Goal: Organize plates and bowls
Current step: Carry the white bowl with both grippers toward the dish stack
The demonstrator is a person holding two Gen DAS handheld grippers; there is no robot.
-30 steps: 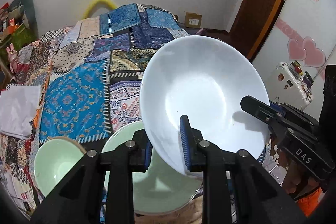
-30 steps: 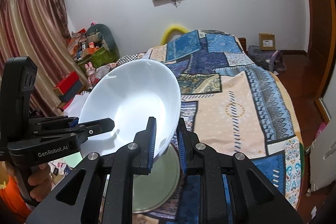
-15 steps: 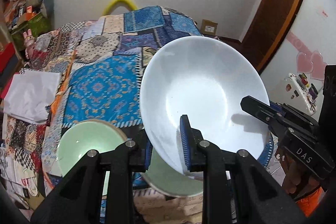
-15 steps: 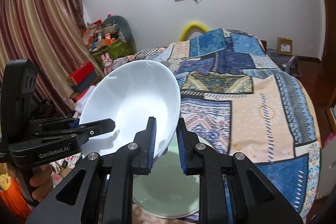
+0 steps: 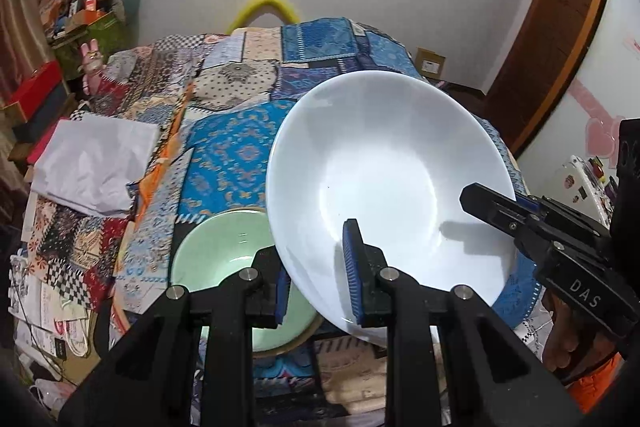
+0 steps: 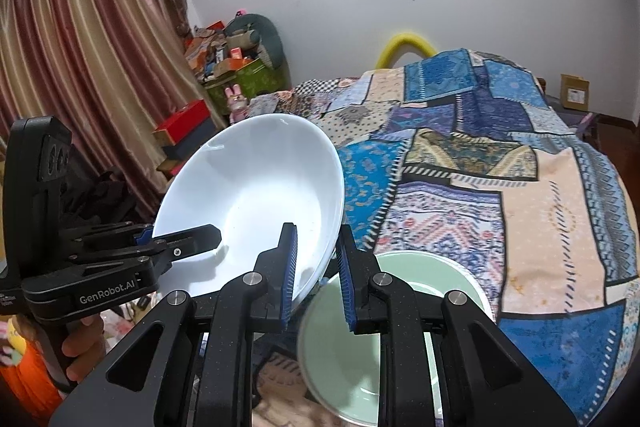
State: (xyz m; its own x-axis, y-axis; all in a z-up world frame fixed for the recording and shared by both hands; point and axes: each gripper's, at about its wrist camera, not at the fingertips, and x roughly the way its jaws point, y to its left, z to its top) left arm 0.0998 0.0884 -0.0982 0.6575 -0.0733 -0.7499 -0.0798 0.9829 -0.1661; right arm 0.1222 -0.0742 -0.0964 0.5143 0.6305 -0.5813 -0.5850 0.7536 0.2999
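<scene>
Held tilted above patchwork bedspread (image 5: 240,155): wide white ceramic bowl (image 5: 384,179), rim clamped by left gripper (image 5: 316,285) and right gripper (image 6: 316,275). Below, pale green glazed bowl (image 5: 220,251). Stacking apparently unfinished; white bowl not yet set down.

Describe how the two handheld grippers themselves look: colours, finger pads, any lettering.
Both are matte black with angular fingers, silver screws and ribbed blue pads. The left gripper carries white "GenRobot.AI" lettering in the right wrist view; the right gripper shows "DAS". No cables show. Something orange, perhaps clothing, shows below each hand.

one white bowl (image 5: 392,179), one green bowl (image 5: 218,255), two grippers
</scene>
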